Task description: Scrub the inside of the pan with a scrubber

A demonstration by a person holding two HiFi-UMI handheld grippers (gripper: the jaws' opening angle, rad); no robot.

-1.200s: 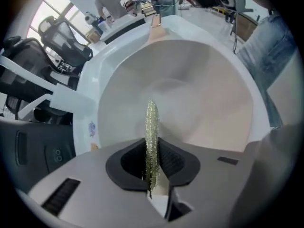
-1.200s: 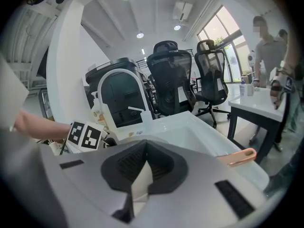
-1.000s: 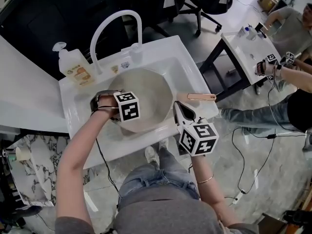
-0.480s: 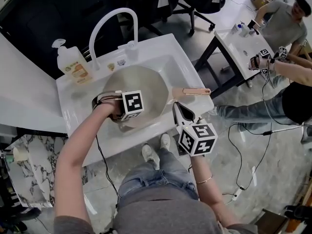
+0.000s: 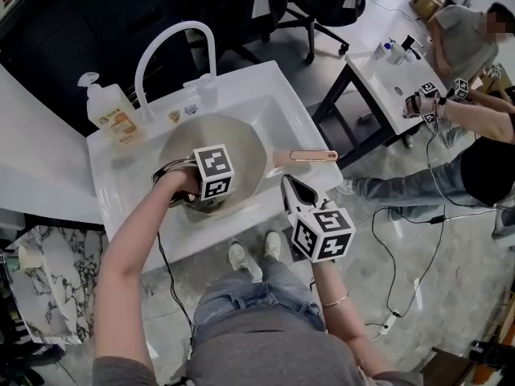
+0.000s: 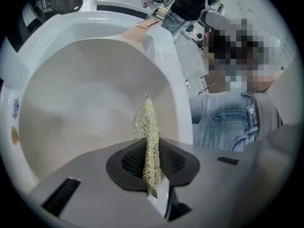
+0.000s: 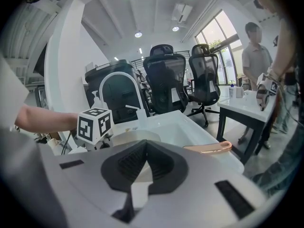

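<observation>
Over the pan (image 5: 241, 145), left claw (image 6: 150, 146) tight on scrubber (image 6: 144, 122); right claw (image 7: 146, 145) closed, empty.

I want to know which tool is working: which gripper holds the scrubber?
The left gripper: its jaws pinch the gold mesh scrubber over the pan. The right gripper is shut with nothing between its jaws.

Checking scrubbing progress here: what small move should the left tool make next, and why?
Probably lower the scrubber onto the pan floor and rub: the left tool is shut on it, its tip pointing into the pan, and I cannot tell that it touches yet.
</observation>
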